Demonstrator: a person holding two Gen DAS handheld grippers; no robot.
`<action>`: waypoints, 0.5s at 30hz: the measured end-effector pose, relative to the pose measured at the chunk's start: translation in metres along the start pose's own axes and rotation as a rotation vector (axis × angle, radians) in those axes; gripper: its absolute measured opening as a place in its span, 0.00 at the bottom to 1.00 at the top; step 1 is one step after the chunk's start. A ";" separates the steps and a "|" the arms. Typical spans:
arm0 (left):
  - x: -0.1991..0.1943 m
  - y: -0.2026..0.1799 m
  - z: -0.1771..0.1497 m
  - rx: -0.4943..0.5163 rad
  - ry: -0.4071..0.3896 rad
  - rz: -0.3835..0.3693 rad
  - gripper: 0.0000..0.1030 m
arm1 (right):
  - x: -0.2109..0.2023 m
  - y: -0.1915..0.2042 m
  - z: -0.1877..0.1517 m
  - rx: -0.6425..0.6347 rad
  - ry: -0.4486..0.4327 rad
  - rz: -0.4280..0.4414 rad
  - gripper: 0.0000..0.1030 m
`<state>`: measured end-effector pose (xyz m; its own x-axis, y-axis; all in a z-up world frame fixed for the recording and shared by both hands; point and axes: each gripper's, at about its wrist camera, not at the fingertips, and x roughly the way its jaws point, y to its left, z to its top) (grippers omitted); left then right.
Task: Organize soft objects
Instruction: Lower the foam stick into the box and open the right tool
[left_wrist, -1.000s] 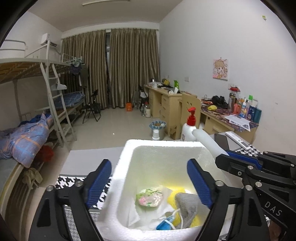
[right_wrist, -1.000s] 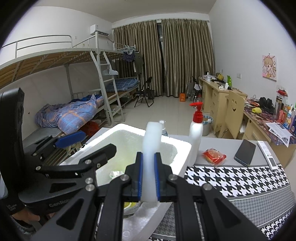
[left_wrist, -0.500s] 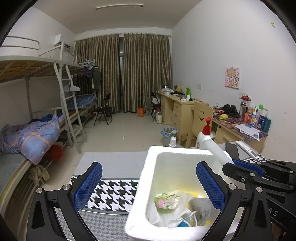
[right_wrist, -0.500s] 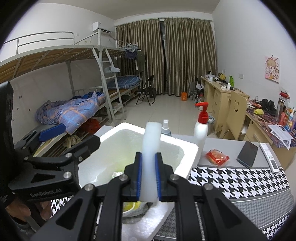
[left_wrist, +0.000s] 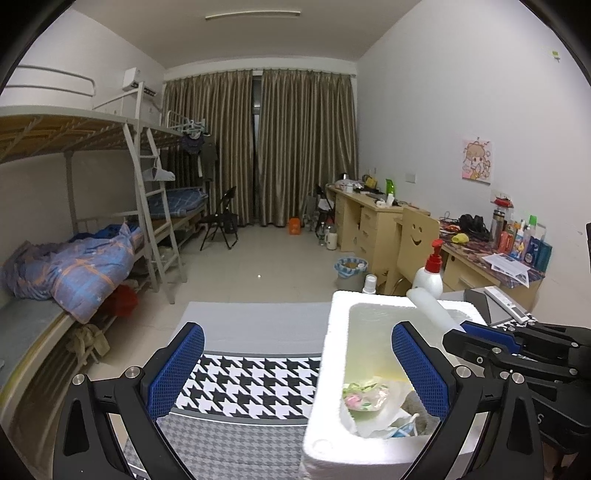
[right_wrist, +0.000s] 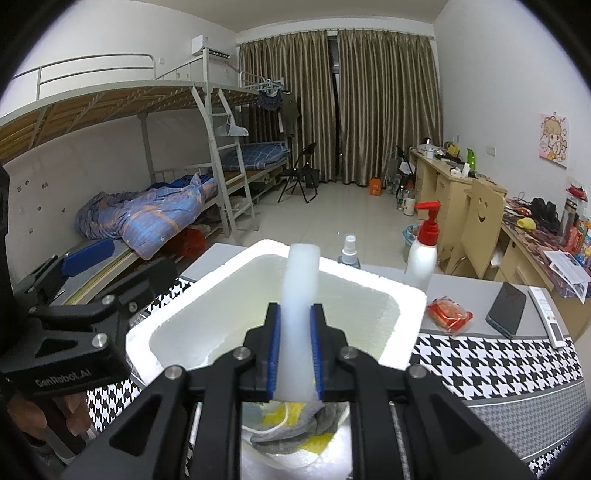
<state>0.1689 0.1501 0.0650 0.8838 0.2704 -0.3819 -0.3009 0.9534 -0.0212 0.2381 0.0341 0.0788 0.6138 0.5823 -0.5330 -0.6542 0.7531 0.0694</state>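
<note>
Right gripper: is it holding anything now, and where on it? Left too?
The right gripper is clamped on a white foam tube near its lower end, above the foam box. The left gripper is open and holds nothing.

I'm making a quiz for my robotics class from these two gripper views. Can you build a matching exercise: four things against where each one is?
Things:
1. white tube
2. red snack packet
3. grey cloth
4. pump bottle

Places:
A. inside the foam box
B. on the table behind the box's far right corner
C. clamped in the right gripper
D. on the table right of the box, beside the phone

Pairs: 1-C, 2-D, 3-A, 4-B
</note>
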 end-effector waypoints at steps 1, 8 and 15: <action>0.000 0.001 0.000 0.000 0.000 0.004 0.99 | 0.001 0.000 0.000 0.001 0.003 -0.006 0.17; -0.001 0.005 -0.001 -0.004 0.000 0.011 0.99 | 0.005 0.001 -0.001 0.007 0.020 -0.007 0.20; -0.003 0.008 -0.003 -0.002 -0.003 0.016 0.99 | 0.012 -0.001 -0.003 0.033 0.048 -0.018 0.51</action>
<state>0.1630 0.1562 0.0628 0.8797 0.2862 -0.3797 -0.3160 0.9486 -0.0171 0.2447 0.0395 0.0700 0.6030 0.5540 -0.5740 -0.6280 0.7734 0.0867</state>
